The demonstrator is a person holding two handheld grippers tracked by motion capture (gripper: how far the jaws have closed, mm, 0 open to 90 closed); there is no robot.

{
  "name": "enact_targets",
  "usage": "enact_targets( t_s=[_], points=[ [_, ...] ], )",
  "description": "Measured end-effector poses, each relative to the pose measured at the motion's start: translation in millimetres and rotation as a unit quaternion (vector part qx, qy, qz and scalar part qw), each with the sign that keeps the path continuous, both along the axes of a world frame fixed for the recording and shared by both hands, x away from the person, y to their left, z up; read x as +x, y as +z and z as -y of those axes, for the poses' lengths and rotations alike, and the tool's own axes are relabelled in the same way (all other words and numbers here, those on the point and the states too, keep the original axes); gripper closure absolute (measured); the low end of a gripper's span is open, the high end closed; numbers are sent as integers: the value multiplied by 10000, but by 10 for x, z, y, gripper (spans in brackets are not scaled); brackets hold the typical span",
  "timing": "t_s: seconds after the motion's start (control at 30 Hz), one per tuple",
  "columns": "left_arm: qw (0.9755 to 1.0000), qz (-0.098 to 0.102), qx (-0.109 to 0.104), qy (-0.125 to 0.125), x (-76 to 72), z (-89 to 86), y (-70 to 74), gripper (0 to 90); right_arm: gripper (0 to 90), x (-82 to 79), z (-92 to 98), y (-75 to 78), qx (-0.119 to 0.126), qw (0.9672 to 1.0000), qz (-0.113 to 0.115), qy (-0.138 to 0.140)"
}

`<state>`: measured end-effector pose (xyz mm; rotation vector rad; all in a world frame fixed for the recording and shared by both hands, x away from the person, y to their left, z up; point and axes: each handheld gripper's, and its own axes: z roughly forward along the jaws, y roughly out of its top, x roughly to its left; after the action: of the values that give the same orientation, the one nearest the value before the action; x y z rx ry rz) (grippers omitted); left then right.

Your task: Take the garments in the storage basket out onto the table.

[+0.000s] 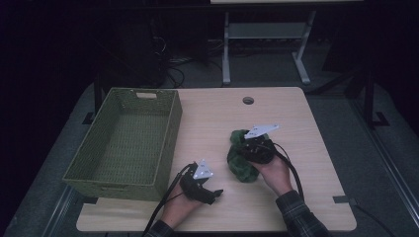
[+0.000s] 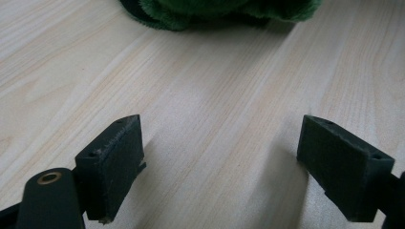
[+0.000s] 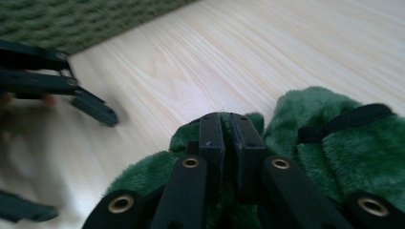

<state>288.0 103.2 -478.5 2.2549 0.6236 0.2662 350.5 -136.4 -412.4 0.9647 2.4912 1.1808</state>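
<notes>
Nearest the table's front edge, the left gripper [image 1: 213,193] rests low with its jaws spread wide and nothing between them. Just beyond and to the right, the right gripper [image 3: 228,125] has its jaws pressed nearly together, pinching a fold of the green plush cloth [image 1: 241,158] lying mid-table [image 1: 212,118]. Grasp looks done; cloth not yet lifted or moved toward the empty green woven basket [image 1: 170,133] at far left.

1 green plush cloth [image 1: 242,158] — 1 basket [image 1: 123,143]
</notes>
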Motion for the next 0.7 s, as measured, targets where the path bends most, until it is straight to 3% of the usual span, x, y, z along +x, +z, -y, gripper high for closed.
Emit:
enact_targets(
  t_s=[0.37, 0.7],
  points=[
    [10000, 5, 10, 4, 2, 0, 3, 153, 838, -301, 370, 182, 218, 9991, 363, 85],
    [10000, -28, 22, 8, -2, -2, 3, 154, 834, -515, 715, 149, 249, 9986, 451, -151]
  ],
)
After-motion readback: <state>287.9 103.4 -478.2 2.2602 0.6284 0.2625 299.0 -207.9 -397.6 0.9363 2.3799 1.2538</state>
